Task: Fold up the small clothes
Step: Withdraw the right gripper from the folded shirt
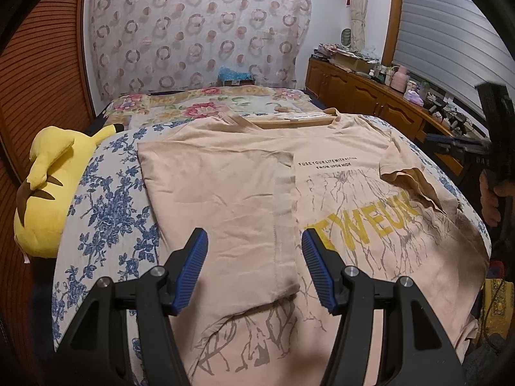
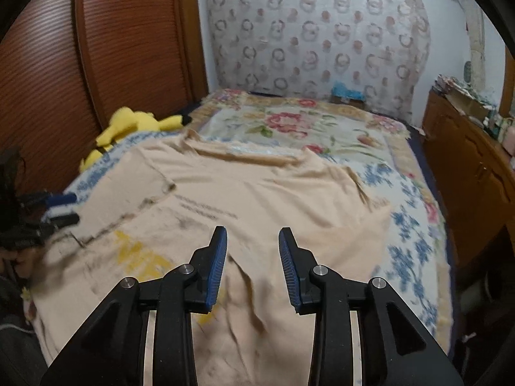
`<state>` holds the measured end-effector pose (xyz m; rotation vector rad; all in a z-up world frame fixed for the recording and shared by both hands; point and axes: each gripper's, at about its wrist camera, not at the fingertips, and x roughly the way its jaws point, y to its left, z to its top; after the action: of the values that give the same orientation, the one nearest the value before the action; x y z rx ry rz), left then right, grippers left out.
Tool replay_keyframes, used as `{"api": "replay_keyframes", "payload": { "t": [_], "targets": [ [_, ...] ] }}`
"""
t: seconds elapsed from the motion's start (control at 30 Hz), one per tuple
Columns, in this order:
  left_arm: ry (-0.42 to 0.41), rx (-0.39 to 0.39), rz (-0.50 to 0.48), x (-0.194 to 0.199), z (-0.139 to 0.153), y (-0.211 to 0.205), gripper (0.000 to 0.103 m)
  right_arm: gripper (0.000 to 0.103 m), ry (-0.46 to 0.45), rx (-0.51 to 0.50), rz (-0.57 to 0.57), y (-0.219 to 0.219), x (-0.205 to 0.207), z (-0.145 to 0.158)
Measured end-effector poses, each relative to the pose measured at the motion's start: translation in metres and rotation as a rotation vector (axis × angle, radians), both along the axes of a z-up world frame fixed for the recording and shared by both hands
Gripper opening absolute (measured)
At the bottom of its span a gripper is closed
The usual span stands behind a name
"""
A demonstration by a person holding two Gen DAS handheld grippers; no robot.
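Note:
A beige T-shirt (image 1: pixel 244 173) with yellow letters and a grey branch print lies spread on the bed. Its left side is folded over toward the middle, and its right sleeve (image 1: pixel 405 173) is folded inward. My left gripper (image 1: pixel 254 241) hovers open above the folded edge, nothing between its blue pads. In the right wrist view the same shirt (image 2: pixel 257 193) lies below my right gripper (image 2: pixel 252 241), whose jaws stand apart with no cloth between them. The right gripper also appears at the right edge of the left wrist view (image 1: pixel 492 135), held by a hand.
A yellow plush toy (image 1: pixel 54 186) lies at the bed's left side by the wooden headboard (image 1: pixel 42 64). A floral blanket (image 1: pixel 206 103) covers the far end of the bed. A wooden cabinet (image 1: pixel 370 93) crowded with small items runs along the right wall.

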<state>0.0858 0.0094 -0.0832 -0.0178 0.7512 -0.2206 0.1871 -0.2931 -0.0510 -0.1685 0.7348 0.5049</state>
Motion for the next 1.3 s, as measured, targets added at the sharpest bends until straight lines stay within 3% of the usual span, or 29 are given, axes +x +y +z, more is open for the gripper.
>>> {"api": "replay_keyframes", "payload": {
  "t": [0.27,0.33,0.37,0.63,0.87,1.13,1.3],
  "targets": [
    [-0.004,0.008,0.007,0.002,-0.002,0.0,0.06,0.034,0.037,-0.081,-0.045,-0.023,-0.005,-0.031],
    [-0.007,0.012,0.018,0.005,-0.002,0.003,0.06,0.062,0.031,-0.084,-0.055,-0.03,0.0,-0.034],
    [-0.006,0.014,0.025,0.008,-0.002,0.005,0.06,0.064,0.018,-0.093,-0.074,-0.035,0.005,-0.036],
    [0.021,0.02,0.072,0.031,-0.002,0.031,0.06,0.064,0.083,-0.137,-0.183,-0.07,0.045,-0.054],
    [0.051,0.033,0.119,0.052,-0.009,0.054,0.06,0.065,0.104,-0.118,-0.185,-0.078,0.053,-0.065],
    [0.063,0.051,0.125,0.081,-0.013,0.072,0.06,0.077,0.123,-0.109,-0.178,-0.079,0.057,-0.067],
    [0.08,0.035,0.123,0.103,-0.016,0.082,0.059,0.079,0.125,-0.111,-0.181,-0.079,0.058,-0.068]
  ]
}}
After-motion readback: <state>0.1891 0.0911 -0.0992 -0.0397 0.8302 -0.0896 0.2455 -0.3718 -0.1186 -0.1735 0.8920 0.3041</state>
